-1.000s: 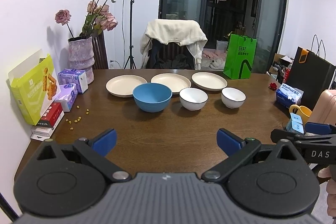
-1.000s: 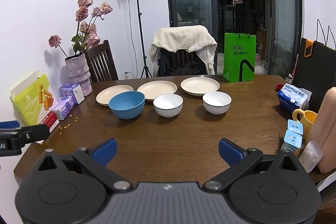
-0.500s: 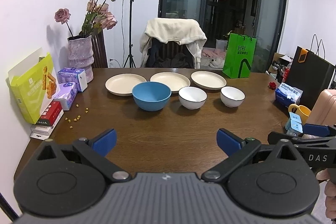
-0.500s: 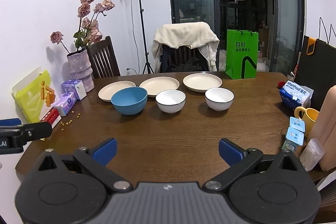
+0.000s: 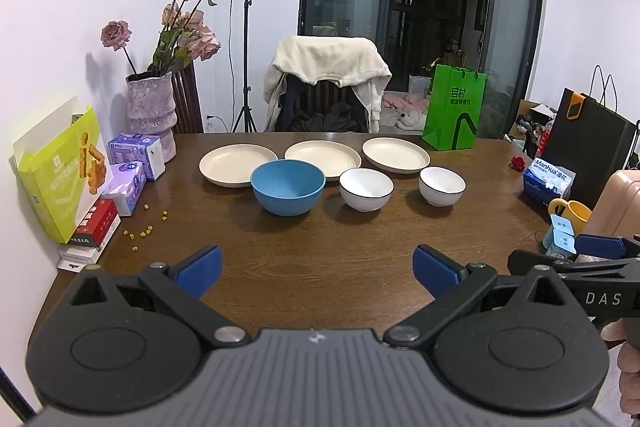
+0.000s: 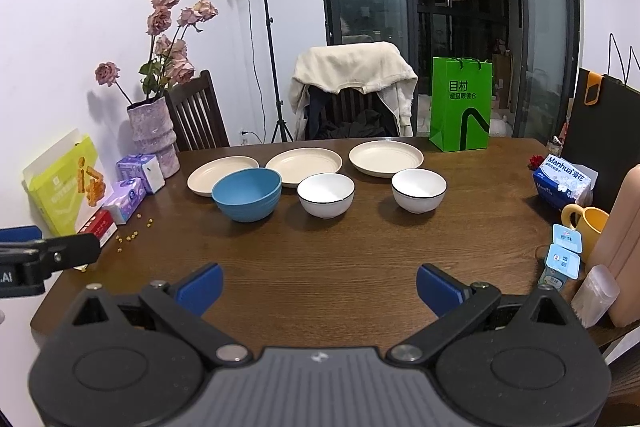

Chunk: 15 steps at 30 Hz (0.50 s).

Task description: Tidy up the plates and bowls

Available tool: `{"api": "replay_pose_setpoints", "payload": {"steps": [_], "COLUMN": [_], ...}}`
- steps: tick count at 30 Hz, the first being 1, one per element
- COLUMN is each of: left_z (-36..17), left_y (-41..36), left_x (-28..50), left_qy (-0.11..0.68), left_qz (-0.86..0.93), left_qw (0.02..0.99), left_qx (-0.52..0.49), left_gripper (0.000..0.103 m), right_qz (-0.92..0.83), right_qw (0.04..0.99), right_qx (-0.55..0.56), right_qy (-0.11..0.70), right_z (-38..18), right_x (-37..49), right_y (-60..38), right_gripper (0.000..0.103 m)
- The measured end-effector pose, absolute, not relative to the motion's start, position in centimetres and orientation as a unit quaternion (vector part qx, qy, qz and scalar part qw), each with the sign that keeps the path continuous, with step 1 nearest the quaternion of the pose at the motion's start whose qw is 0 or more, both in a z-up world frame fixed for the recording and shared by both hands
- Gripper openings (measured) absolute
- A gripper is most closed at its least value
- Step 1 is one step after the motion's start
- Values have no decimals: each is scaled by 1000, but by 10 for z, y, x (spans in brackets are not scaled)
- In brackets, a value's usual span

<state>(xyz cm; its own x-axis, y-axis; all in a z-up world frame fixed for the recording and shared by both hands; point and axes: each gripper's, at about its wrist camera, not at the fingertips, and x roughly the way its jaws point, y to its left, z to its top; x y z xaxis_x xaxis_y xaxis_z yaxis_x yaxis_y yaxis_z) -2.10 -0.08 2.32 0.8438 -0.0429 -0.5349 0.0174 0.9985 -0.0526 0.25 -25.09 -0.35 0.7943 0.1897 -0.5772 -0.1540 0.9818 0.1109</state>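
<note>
Three cream plates (image 5: 239, 163) line the dark brown wood-grain table's (image 5: 320, 259) far edge; nearer sit a blue bowl (image 5: 287, 185) and two white, black-rimmed bowls (image 5: 366, 188).

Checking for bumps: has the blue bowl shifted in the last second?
No. The blue bowl still sits before the gap between the left plate and middle plate.

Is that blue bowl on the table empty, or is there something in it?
Empty, as far as shows: the blue bowl stands upright on the table, and its visible inner wall is bare. Its bottom is hidden by the near rim.
</note>
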Motion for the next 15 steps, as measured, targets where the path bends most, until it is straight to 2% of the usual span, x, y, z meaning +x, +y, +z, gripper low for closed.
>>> {"api": "replay_pose_setpoints", "payload": {"steps": [15], "left_z": [27], "left_y": [10], "left_x": [-20], "left_qy": [276], "left_qz": [-10], "left_qw": [961], "left_qx": [-22], "left_gripper": [103], "right_qz": [100], "right_qw": [947], "right_qx": [27], "right_qy": [305], "right_z": [-2], "right_x": [6], "right_y": [-245], "right_gripper": [103]}}
